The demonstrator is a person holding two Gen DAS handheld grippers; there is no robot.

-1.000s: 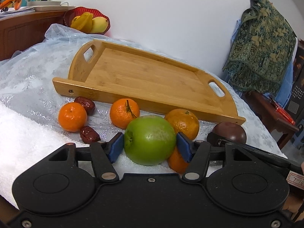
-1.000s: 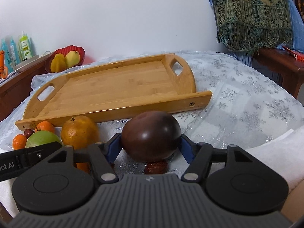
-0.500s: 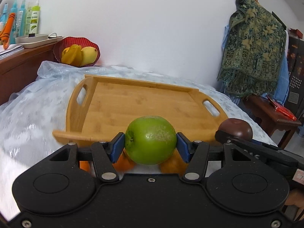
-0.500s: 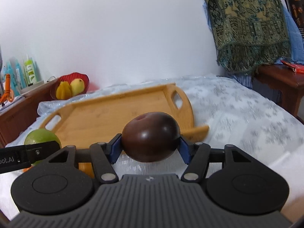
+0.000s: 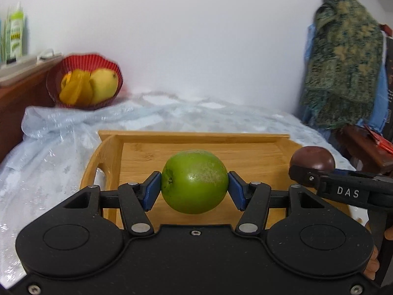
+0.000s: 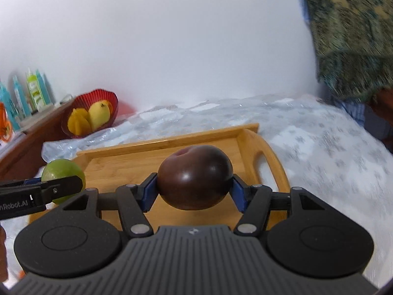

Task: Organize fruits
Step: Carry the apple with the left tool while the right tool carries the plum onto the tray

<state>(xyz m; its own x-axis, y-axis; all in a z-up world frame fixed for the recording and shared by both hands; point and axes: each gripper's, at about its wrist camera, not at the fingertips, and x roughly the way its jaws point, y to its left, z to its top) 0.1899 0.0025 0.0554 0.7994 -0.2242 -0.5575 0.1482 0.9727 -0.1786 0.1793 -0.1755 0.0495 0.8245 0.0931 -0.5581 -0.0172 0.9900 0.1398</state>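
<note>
My left gripper (image 5: 194,187) is shut on a green apple (image 5: 194,180), held in the air over the near left part of the bamboo tray (image 5: 245,152). My right gripper (image 6: 194,188) is shut on a dark purple round fruit (image 6: 194,175), held above the tray (image 6: 137,162) toward its right handle. In the left wrist view the purple fruit (image 5: 312,158) shows at the right in the other gripper. In the right wrist view the green apple (image 6: 61,168) shows at the left. The oranges and dates lie out of sight below.
A red bowl (image 5: 83,61) with yellow fruit stands at the back left by the wall, beside a wooden cabinet (image 5: 14,91) with bottles. A snowflake-patterned plastic cloth (image 6: 319,152) covers the table. A green patterned cloth (image 5: 343,56) hangs at the right over a low wooden table.
Both grippers lifted their fruit off the table and carried it forward over the tray. The oranges and dates dropped out of view.
</note>
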